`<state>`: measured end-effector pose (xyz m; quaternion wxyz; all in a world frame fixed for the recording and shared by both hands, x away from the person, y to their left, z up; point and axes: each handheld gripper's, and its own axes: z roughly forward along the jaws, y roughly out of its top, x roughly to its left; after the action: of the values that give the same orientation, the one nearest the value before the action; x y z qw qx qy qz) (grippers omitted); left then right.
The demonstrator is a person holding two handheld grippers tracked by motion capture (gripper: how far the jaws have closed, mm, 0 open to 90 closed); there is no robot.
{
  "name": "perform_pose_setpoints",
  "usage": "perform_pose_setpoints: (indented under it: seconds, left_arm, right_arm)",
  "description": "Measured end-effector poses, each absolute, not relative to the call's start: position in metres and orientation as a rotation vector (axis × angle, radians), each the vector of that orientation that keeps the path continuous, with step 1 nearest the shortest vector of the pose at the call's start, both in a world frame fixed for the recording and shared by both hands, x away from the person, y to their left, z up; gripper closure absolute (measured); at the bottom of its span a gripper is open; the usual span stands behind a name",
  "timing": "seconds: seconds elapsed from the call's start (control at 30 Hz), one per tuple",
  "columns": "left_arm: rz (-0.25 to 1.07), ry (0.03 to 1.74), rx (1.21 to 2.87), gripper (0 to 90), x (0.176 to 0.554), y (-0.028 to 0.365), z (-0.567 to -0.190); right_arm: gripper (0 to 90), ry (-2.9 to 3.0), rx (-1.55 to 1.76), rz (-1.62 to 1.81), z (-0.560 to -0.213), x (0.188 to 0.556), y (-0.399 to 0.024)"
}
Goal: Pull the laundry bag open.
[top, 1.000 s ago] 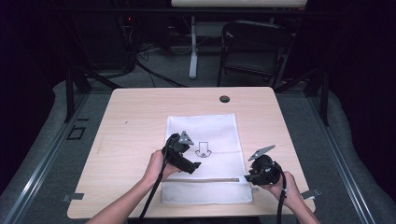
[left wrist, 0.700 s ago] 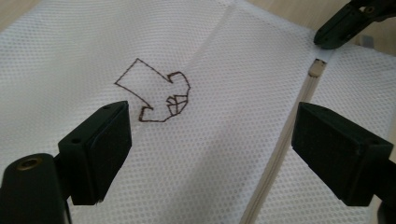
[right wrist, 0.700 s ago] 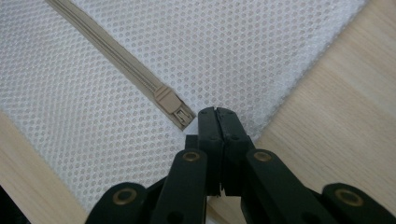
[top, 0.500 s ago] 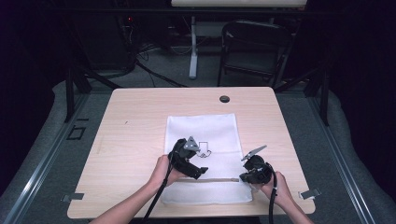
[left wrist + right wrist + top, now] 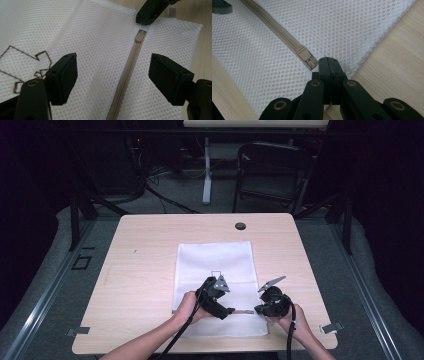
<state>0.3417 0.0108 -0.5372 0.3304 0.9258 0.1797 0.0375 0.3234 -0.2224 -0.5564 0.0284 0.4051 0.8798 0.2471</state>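
Two grippers working at a white mesh bag's zipper.

At seven o'clock on the table (image 5: 130, 270), the left gripper (image 5: 112, 75) is hanging released, jaws spread either side of the tan zipper (image 5: 125, 80). The mesh bag (image 5: 215, 265) is lying flat near the table's six o'clock edge, a brown outline stitched on it. At five o'clock, the right gripper (image 5: 328, 65) is sitting clenched just beside the zipper pull (image 5: 305, 56); whether it is pinching fabric, I cannot tell. Judging by the meshed teeth, the zipper is looking closed, with any opening not yet begun.

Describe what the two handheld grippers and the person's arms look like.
Both the left gripper and the right gripper are black, each topped by a grey three-cornered plate and trailing a black cable. The jaws are flat black blocks on linkage arms with brass-coloured pivot pins. The forearms are bare, with no sleeves in sight.
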Motion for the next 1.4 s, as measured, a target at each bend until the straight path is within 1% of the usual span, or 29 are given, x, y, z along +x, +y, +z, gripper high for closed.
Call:
perform_pose_setpoints:
  seconds: [0.23, 0.37, 0.43, 0.47, 0.57, 0.6, 0.83, 0.9, 0.93, 1.03, 1.13, 1.27, 1.4]
  left_arm:
    - [0.070, 0.454, 2.417, 27.0, 0.344, -0.002, -0.544]
    - [0.053, 0.423, 2.425, 33.4, 0.344, -0.011, -0.549]
    - [0.029, 0.406, 2.422, 38.6, 0.344, -0.016, -0.551]
    - [0.027, 0.404, 2.426, 39.6, 0.343, -0.019, -0.552]
    - [0.037, 0.378, 2.441, 47.9, 0.342, -0.027, -0.556]
    - [0.036, 0.370, 2.454, 53.9, 0.341, -0.030, -0.557]
    - [0.018, 0.346, 2.460, 63.6, 0.338, -0.044, -0.564]
    - [0.011, 0.337, 2.451, 69.5, 0.338, -0.047, -0.566]
    - [0.013, 0.327, 2.456, 70.4, 0.338, -0.048, -0.566]
    - [0.008, 0.298, 2.450, 79.8, 0.337, -0.050, -0.567]
    - [0.009, 0.286, 2.464, 81.3, 0.336, -0.051, -0.566]
    - [-0.016, 0.308, 2.461, 81.7, 0.338, -0.051, -0.567]
    - [-0.004, 0.311, 2.461, 81.7, 0.338, -0.053, -0.567]
  right_arm:
    - [90.0, 2.709, 1.262, 0.770, -0.557, 0.323, -0.222]
    - [90.0, 2.714, 1.264, 0.766, -0.556, 0.324, -0.223]
    - [90.0, 2.715, 1.268, 0.776, -0.556, 0.323, -0.223]
    - [90.0, 2.710, 1.270, 0.771, -0.557, 0.323, -0.223]
    - [90.0, 2.721, 1.266, 0.754, -0.556, 0.324, -0.224]
    - [90.0, 2.715, 1.259, 0.759, -0.556, 0.324, -0.224]
    - [90.0, 2.724, 1.242, 0.751, -0.556, 0.324, -0.225]
    - [90.0, 2.719, 1.260, 0.765, -0.556, 0.323, -0.224]
    - [90.0, 2.717, 1.268, 0.776, -0.556, 0.323, -0.223]
    - [90.0, 2.724, 1.256, 0.751, -0.556, 0.324, -0.225]
    - [90.0, 2.689, 1.294, 0.796, -0.558, 0.322, -0.222]
    - [90.0, 2.709, 1.258, 0.760, -0.557, 0.323, -0.224]
    - [90.0, 2.721, 1.259, 0.742, -0.555, 0.324, -0.223]
